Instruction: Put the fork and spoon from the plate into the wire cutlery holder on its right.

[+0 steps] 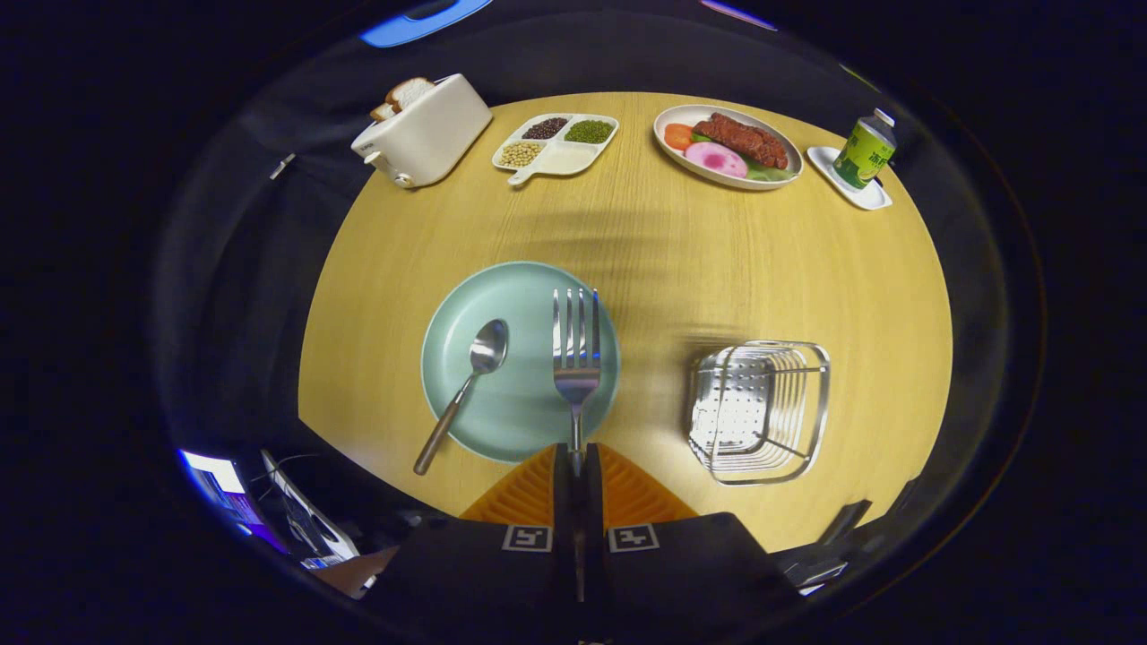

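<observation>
My gripper [576,459] is shut on the handle of a steel fork [575,348], whose tines point away from me over the right part of a pale green plate [520,360]. The fork looks lifted above the plate. A spoon [466,387] with a brown handle lies on the plate's left side, its handle sticking out over the near rim toward me. The wire cutlery holder [760,410] stands on the round wooden table to the right of the plate, open side up, with nothing in it.
At the far side of the table stand a white toaster [423,133] with bread, a divided dish of beans [556,143], a plate of food [728,146] and a green can [864,150] on a small white tray. The table's near edge is close to the fingers.
</observation>
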The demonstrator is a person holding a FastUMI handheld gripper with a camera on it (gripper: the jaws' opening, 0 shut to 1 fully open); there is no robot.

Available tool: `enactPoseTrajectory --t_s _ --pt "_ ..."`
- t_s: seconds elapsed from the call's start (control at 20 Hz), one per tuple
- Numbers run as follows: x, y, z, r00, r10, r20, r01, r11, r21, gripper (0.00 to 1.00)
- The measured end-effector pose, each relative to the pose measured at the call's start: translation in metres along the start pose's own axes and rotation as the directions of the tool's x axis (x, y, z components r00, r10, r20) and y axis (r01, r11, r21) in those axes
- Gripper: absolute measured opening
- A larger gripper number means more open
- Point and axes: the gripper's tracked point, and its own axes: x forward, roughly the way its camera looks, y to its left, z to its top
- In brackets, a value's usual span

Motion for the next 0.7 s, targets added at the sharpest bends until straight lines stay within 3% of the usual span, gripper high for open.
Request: enactPoseTrajectory --t_s 0.3,0.45,0.7 --pt "-0.036 -0.056 -0.010 0.996 -0.033 -0.080 0.028 0.998 -0.055 0.08" --pt "-0.040 -0.084 -0.017 0.989 -0.066 -0.133 0.051 0.993 -0.110 0.08" --pt "-0.029 -0.105 -0.032 0.959 -0.061 -0.278 0.024 0.990 -0.135 0.08"
